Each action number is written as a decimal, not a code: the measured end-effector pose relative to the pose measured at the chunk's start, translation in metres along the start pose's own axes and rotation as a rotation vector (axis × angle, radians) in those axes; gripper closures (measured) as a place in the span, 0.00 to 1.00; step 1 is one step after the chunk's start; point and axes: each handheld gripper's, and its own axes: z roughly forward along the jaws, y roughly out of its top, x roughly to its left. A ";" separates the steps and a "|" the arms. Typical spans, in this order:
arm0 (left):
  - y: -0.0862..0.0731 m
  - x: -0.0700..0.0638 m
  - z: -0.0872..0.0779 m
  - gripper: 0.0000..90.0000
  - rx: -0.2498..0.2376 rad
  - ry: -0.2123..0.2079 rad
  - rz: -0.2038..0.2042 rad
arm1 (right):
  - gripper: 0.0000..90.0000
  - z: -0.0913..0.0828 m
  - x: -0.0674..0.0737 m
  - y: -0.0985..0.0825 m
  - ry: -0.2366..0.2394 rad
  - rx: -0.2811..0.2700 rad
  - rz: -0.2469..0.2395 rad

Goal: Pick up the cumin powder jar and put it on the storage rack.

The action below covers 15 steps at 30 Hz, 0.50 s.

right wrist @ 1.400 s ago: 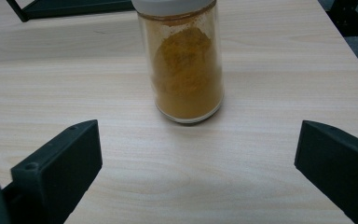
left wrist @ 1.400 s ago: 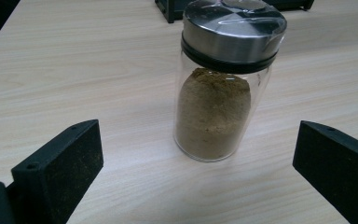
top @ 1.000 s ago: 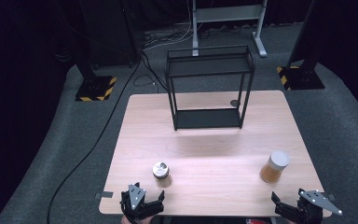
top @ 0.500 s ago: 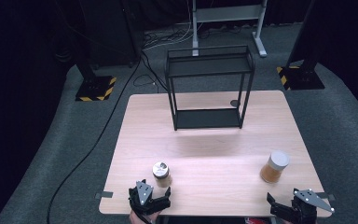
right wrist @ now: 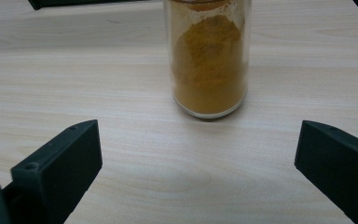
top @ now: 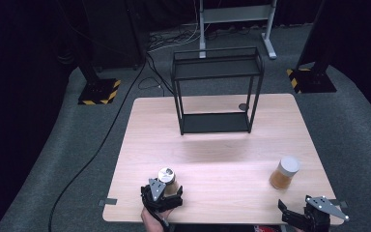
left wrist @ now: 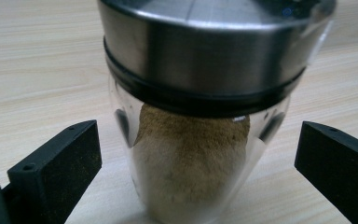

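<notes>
- Pale wooden table (top: pixel 212 145) stands on grey carpet in a dark room; a black wire shelf (top: pixel 216 92) sits upright at its far side.
- Left gripper (top: pixel 166 192): jaws spread wide, one on each side of a glass spice jar (left wrist: pixel 196 116) with a metal lid. Neither jaw touches the glass; gaps are visible on both sides. Jar stands upright near the front edge, brownish powder inside.
- Right gripper (top: pixel 299 212): jaws wide apart, holding nothing, at the front right corner.
- Second jar (right wrist: pixel 208 58), orange powder, white lid, stands upright on the table ahead of the right gripper, apart from it.
</notes>
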 end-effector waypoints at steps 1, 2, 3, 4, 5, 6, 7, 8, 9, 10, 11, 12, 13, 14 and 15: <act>0.001 -0.001 0.002 0.00 0.001 0.005 0.001 | 0.00 0.000 0.000 0.000 0.001 0.001 -0.002; 0.002 -0.001 0.003 0.01 0.005 0.008 0.003 | 0.00 0.001 -0.001 0.000 0.003 0.005 0.001; 0.002 -0.003 0.004 0.01 0.006 0.015 0.007 | 0.00 0.001 -0.001 0.000 0.003 0.006 0.001; 0.002 -0.004 0.005 0.02 0.003 0.018 0.010 | 0.00 0.001 0.000 0.000 0.002 0.006 0.001; 0.002 -0.005 0.005 0.06 0.000 0.025 0.014 | 0.00 0.001 -0.001 0.000 0.004 0.006 0.002; 0.003 -0.007 0.005 0.14 0.004 0.039 0.014 | 0.00 0.001 -0.001 0.000 0.006 0.005 0.000; 0.003 -0.007 0.005 0.19 0.006 0.041 0.008 | 0.00 0.000 -0.001 0.000 0.005 0.005 -0.002; 0.002 -0.006 0.005 0.25 -0.001 0.036 -0.001 | 0.00 0.000 -0.001 0.000 0.007 0.004 -0.002; 0.001 -0.006 0.004 0.32 -0.006 0.041 -0.003 | 0.00 0.000 -0.001 0.001 0.008 0.003 0.000; 0.001 -0.007 0.004 0.32 -0.007 0.048 0.000 | 0.00 0.000 -0.001 0.001 0.006 0.003 -0.001; 0.001 -0.007 0.004 0.33 -0.008 0.048 0.005 | 0.00 0.000 -0.001 0.001 0.008 0.003 0.000; 0.001 -0.007 0.004 0.33 -0.008 0.049 0.005 | 0.00 0.000 -0.002 0.001 0.008 0.003 0.001; 0.000 -0.008 0.004 0.33 -0.009 0.050 0.005 | 0.00 0.000 -0.001 0.001 0.007 0.003 0.000; 0.000 -0.008 0.003 0.33 -0.010 0.050 0.005 | 0.00 -0.001 -0.002 0.001 0.009 0.002 0.000; 0.000 -0.008 0.003 0.33 -0.010 0.050 0.005 | 0.00 -0.001 -0.002 0.001 0.007 0.002 0.000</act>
